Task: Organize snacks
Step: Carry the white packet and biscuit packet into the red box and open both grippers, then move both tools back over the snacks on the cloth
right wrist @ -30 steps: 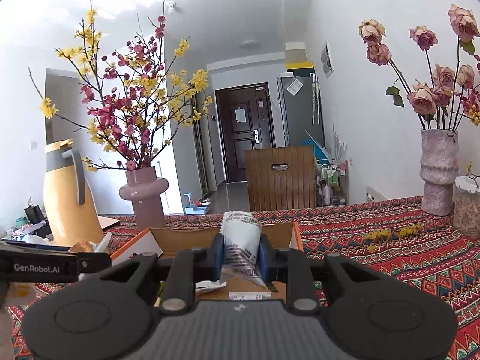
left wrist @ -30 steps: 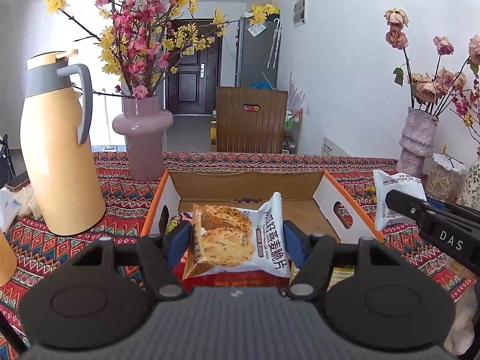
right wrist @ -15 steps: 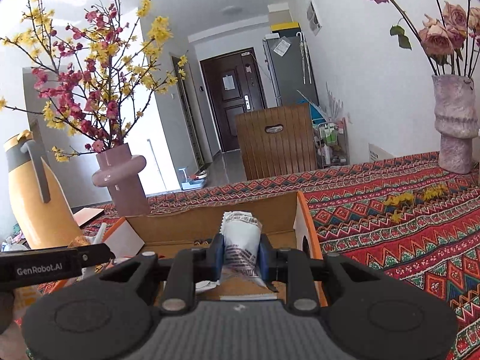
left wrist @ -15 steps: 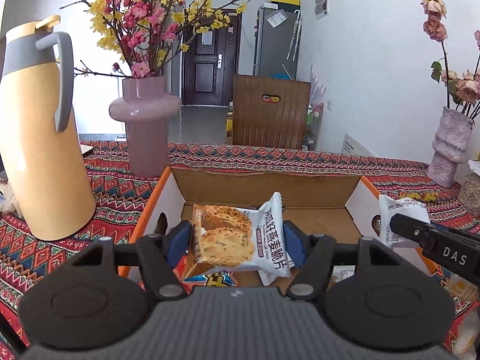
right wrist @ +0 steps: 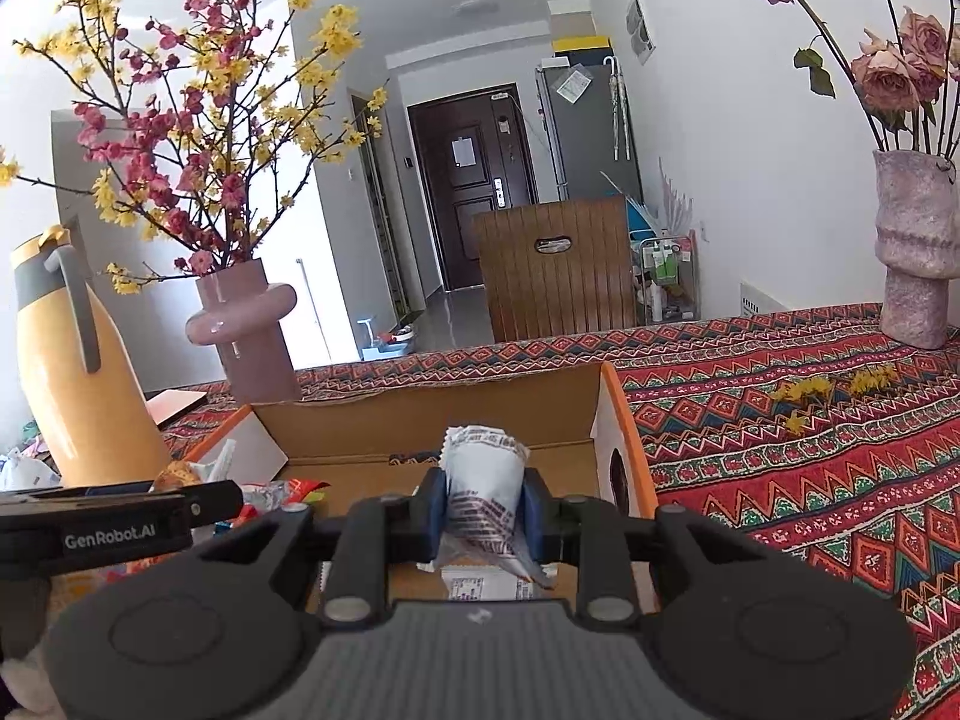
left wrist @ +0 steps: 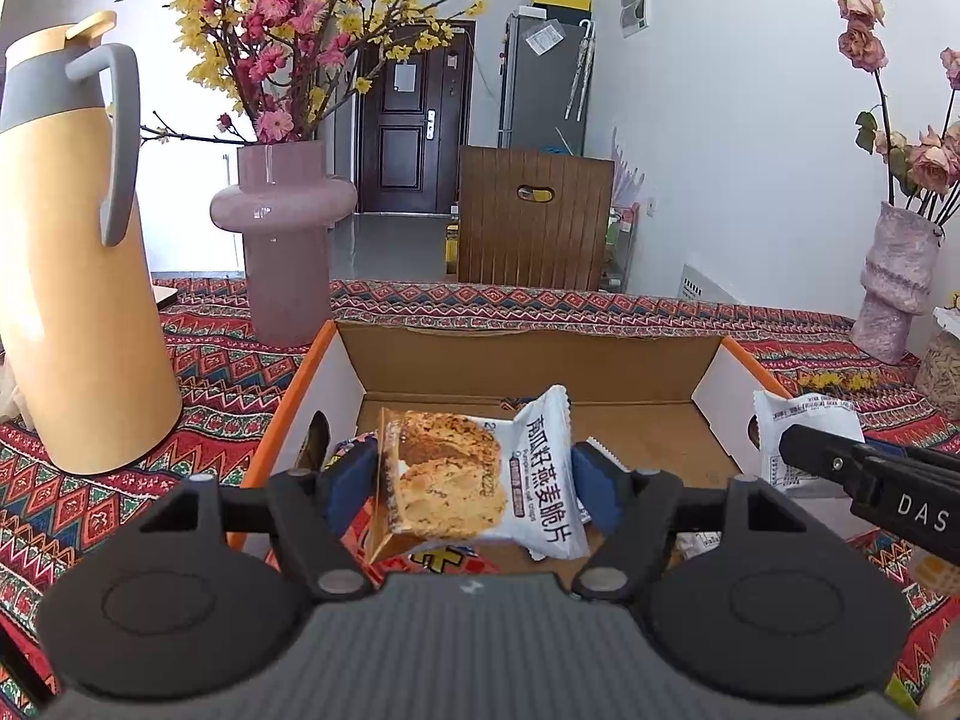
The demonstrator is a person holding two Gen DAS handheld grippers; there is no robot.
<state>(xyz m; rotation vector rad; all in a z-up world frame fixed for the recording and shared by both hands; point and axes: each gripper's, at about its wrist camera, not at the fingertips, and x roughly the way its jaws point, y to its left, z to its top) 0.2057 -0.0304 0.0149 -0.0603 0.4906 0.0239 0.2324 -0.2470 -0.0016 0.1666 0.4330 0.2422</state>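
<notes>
My left gripper [left wrist: 474, 480] hovers over the near left part of an open cardboard box [left wrist: 528, 354] with orange edges. Its jaws are opening, and a white oat-crisp packet [left wrist: 480, 474] still sits between the blue pads, touching both. My right gripper [right wrist: 483, 510] hangs over the box's [right wrist: 420, 414] right part. Its jaws are also opening a little, and a crumpled white snack packet [right wrist: 483, 480] is still pinched between its pads. That packet [left wrist: 804, 420] also shows in the left wrist view. Several snack packets [left wrist: 444, 558] lie on the box floor.
A yellow thermos jug [left wrist: 78, 276] and a pink vase [left wrist: 282, 240] of blossom branches stand left of the box on the patterned tablecloth [right wrist: 810, 450]. A textured vase [right wrist: 918, 252] of roses stands at the far right. A wooden chair back [left wrist: 534, 222] rises behind the table.
Both grippers came forward and down over the box with their packets. The left jaws stand slightly wider and the oat-crisp packet has spread and tilted; the right pads have eased a little.
</notes>
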